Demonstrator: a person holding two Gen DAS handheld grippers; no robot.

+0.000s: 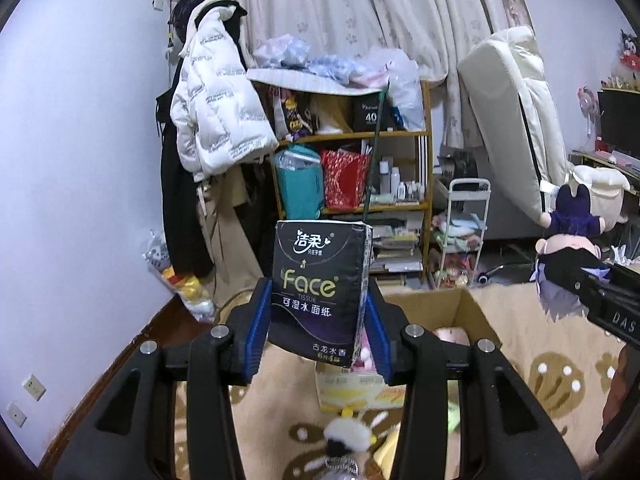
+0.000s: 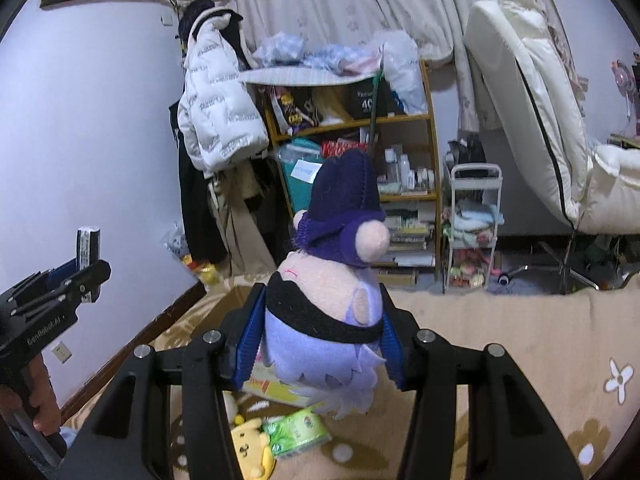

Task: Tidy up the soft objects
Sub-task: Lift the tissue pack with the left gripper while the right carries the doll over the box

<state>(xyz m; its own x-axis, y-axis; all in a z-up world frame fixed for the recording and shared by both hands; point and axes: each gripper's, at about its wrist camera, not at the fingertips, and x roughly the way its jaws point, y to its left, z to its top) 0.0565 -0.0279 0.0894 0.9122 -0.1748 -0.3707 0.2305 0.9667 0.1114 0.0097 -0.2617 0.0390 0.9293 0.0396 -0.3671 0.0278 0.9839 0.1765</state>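
A cluttered bedroom fills the background: pale curtains (image 1: 380, 8), a wooden shelf unit (image 1: 400, 136) crammed with bags and bottles, a white puffer jacket (image 1: 216, 108) hanging beside it, and a small white trolley (image 1: 466, 224) near an upended cream mattress (image 1: 516, 120). The floor carries a beige patterned rug (image 1: 560, 360) on which an open cardboard box (image 1: 452, 308) stands.

The left gripper (image 1: 318, 328) is raised above the rug, its jaws pinching a black tissue pack (image 1: 320, 284) upright by its two narrow sides, the "Face" print towards the camera. The pack hangs over the near edge of the cardboard box.

The right gripper (image 2: 320, 336) is likewise lifted, its jaws pressed against the head of a plush doll (image 2: 332, 300), which is held upside down: lilac hair hanging below the blue pads, purple-clothed body and peach limbs pointing up. In the left wrist view the same doll shows at the right edge, well apart from the tissue pack.

On the rug beneath the right gripper lie a yellow plush dog (image 2: 250, 444) and, just beside it, a green tissue packet (image 2: 298, 430).
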